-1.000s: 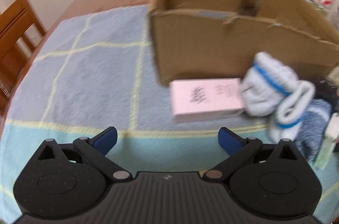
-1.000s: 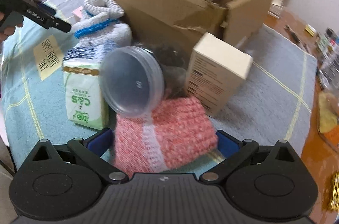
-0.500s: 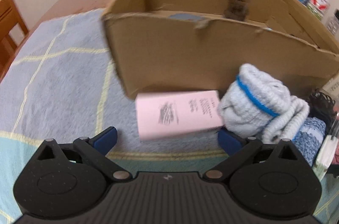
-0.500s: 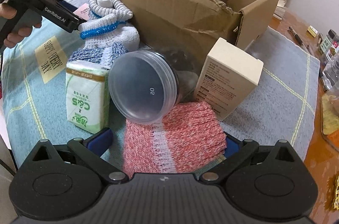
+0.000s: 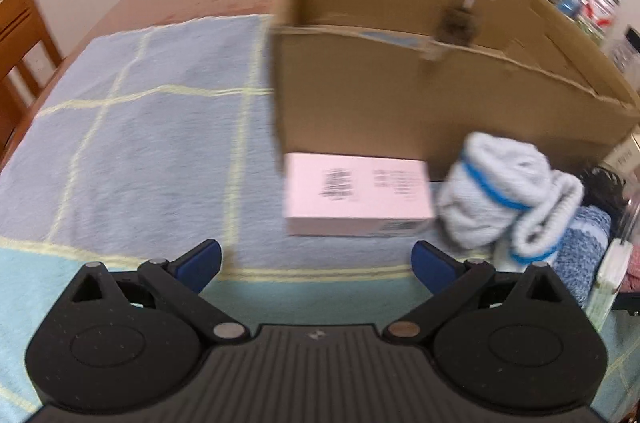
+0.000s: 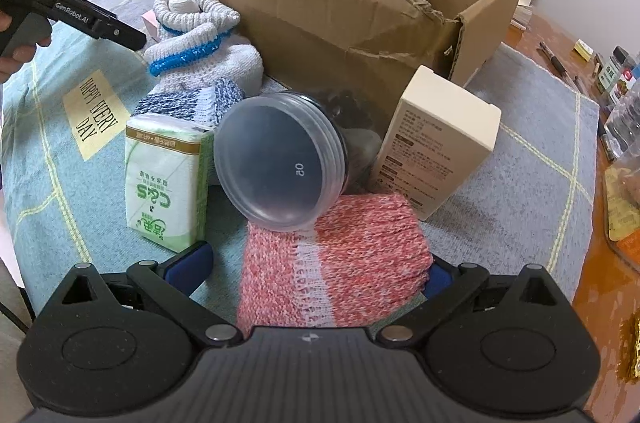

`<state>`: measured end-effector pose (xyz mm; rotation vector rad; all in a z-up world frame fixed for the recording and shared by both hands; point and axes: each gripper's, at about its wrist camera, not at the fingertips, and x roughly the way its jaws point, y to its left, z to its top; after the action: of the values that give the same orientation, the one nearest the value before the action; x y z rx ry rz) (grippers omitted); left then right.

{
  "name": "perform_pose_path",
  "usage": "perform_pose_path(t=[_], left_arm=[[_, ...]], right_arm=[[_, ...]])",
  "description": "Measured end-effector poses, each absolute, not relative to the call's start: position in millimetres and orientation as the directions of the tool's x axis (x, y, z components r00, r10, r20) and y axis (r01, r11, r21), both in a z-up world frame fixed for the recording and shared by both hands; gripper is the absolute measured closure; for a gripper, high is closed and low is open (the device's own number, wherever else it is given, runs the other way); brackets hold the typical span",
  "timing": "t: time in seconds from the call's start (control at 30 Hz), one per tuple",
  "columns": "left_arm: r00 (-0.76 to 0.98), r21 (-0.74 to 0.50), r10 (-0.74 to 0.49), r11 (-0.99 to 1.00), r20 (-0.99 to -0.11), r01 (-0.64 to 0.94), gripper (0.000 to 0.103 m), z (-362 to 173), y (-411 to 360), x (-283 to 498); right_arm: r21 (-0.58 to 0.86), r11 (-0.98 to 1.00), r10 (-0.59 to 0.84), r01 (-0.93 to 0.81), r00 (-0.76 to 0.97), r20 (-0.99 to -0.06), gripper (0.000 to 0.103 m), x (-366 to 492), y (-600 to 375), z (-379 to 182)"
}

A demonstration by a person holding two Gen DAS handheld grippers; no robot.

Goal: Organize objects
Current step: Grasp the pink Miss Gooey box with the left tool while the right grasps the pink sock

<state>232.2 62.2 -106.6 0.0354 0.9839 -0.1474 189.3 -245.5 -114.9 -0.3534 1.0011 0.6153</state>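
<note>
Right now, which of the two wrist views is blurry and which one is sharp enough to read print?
The left wrist view is motion-smeared: the print on the pink box streaks and the carton edges are soft. The right wrist view is crisp: the tissue pack lettering and the number on the jar lid read cleanly. Both bend straight lines toward the rim, fisheye style.

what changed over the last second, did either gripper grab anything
Nothing was grabbed. The left gripper swung in over the pink box half a second ago and has since backed off, its fingers open and the box ahead of them. The right gripper crept forward, open, around the pink knit cloth. The cardboard box, jar and tissue pack stayed put.
</note>
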Motion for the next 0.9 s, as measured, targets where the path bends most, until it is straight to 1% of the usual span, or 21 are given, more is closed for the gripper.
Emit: perform_pose_path(t=[0.17, 0.43, 0.57, 0.7, 0.9], left_arm=[[0.566, -0.031, -0.121, 0.986, -0.815, 0.166, 0.002, -118, 44, 242], [0.588, 0.04, -0.007, 0.997, -0.809, 0.067, 0.002, -121, 65, 251], [0.573, 0.016, -0.027, 0.997, -0.819, 0.07, 0.002, -122, 78, 248], [0.579, 0.006, -0.051, 0.995, -0.814, 0.096, 0.002, -124, 72, 246], [0.597, 0.006, -0.051, 0.996, -0.801, 0.093, 0.002, -127, 64, 255]], right_arm=[[0.0, 0.776, 0.316, -0.631, 0.388, -0.866, 0.0, 191, -245, -115], [0.001, 0.782, 0.305, -0.623, 0.382, -0.872, 0.0, 189, -240, -116], [-0.005, 0.767, 0.305, -0.642, 0.371, -0.877, 0.0, 185, -241, -116], [0.002, 0.775, 0.316, -0.632, 0.385, -0.867, 0.0, 192, -246, -118], [0.0, 0.766, 0.342, -0.643, 0.406, -0.847, 0.0, 193, -247, -119]])
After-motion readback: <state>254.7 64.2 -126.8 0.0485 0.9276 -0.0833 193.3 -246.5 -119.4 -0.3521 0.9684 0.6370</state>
